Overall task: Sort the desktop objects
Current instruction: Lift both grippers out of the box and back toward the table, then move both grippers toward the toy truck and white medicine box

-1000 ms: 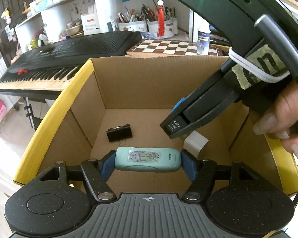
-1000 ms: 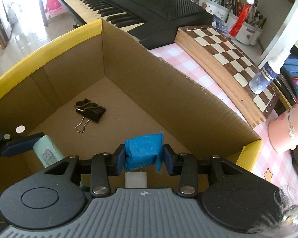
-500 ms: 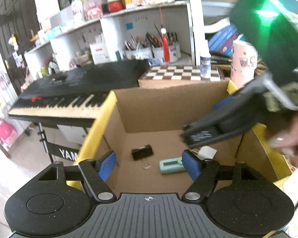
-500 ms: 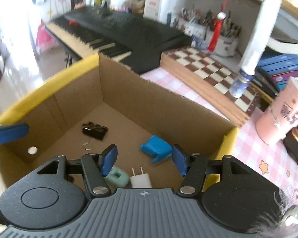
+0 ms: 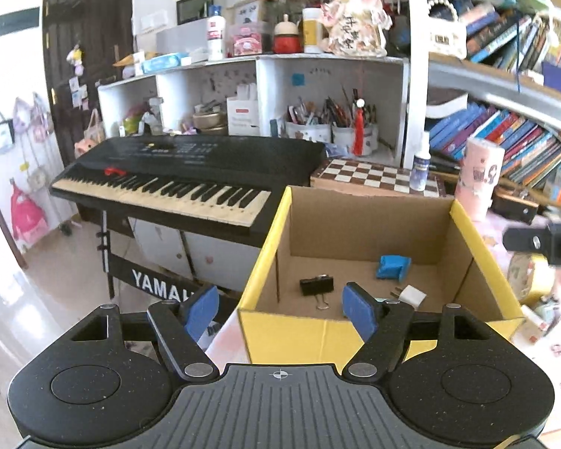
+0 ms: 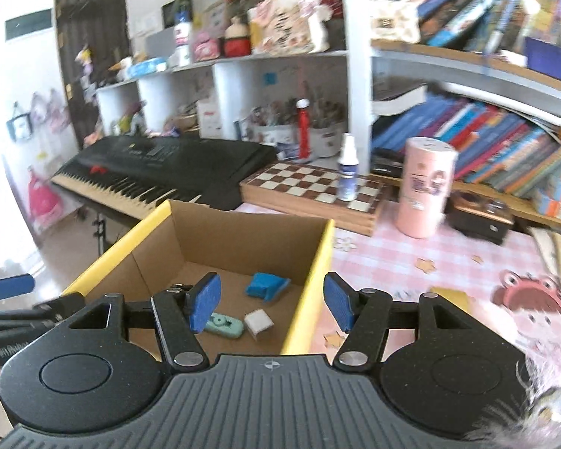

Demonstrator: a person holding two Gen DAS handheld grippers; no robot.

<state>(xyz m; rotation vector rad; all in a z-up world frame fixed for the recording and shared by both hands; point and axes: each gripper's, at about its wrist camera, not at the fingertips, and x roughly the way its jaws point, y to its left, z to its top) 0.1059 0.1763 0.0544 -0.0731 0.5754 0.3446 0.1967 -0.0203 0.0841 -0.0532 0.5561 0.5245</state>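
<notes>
A cardboard box with yellow rims (image 5: pixel 355 331) stands on the table. On its floor lie a blue block (image 5: pixel 392 266), a black binder clip (image 5: pixel 316 285) and a white plug (image 5: pixel 411 295). The right wrist view adds a teal case (image 6: pixel 224 325) beside the plug (image 6: pixel 258 322) and the blue block (image 6: pixel 266 285). My left gripper (image 5: pixel 280 310) hangs open and empty before the box's near wall. My right gripper (image 6: pixel 272 301) is above the box's right rim (image 6: pixel 310 280), its jaws opening with nothing between the pads.
A black keyboard (image 5: pixel 190 172) stands left of the box. Behind the box is a chessboard (image 5: pixel 377 177) with a spray bottle (image 5: pixel 420 166). A pink canister (image 6: pixel 426 187) and a dark case (image 6: pixel 478 217) sit on the pink checked cloth (image 6: pixel 448 262). Crowded shelves fill the back.
The left gripper let go of the teal case and the right let go of the blue block. Both objects now lie in the box. Both grippers pulled back and up.
</notes>
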